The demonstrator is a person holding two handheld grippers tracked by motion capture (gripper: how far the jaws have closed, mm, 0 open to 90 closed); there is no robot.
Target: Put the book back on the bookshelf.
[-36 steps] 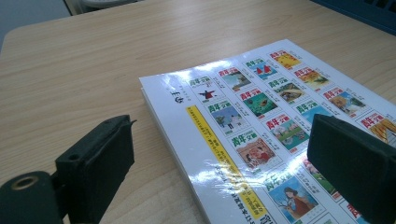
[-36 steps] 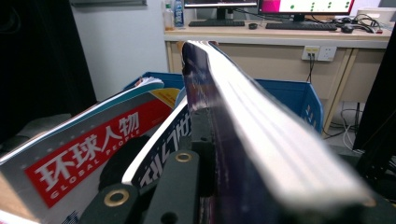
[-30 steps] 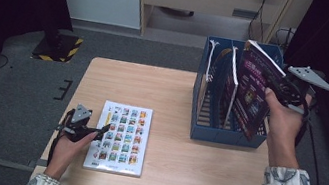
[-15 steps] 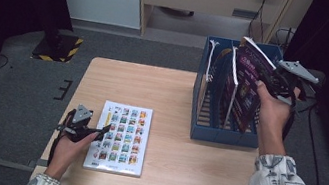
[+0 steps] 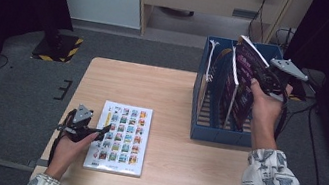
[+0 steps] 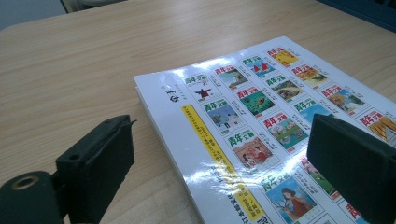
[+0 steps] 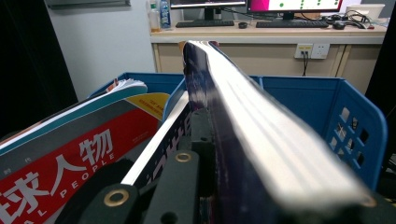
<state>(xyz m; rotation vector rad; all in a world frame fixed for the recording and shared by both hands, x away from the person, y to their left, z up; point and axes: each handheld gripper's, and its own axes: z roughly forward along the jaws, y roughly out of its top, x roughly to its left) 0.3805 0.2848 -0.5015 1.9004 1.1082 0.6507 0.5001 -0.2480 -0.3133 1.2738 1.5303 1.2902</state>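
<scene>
your right gripper is clamped on a purple magazine, its jaws closed tight on the edge of it, and you hold it tilted over the blue file rack at the right side of the table, with its lower part down inside the rack's right-hand slot. in the right gripper view the purple magazine runs up between the jaws as a thick fan of pages, and to its left a red-and-white magazine leans in the neighbouring slot, with a thin white divider between them; the rack's perforated blue wall stands to the right. your left gripper rests low at the front left of the table with its jaws spread wide, holding nothing, just at the left edge of a white magazine lying flat with a grid of small cover pictures on it. in the left gripper view that white magazine lies under and between the jaws, one pad over the bare wood and the other over the printed cover.
</scene>
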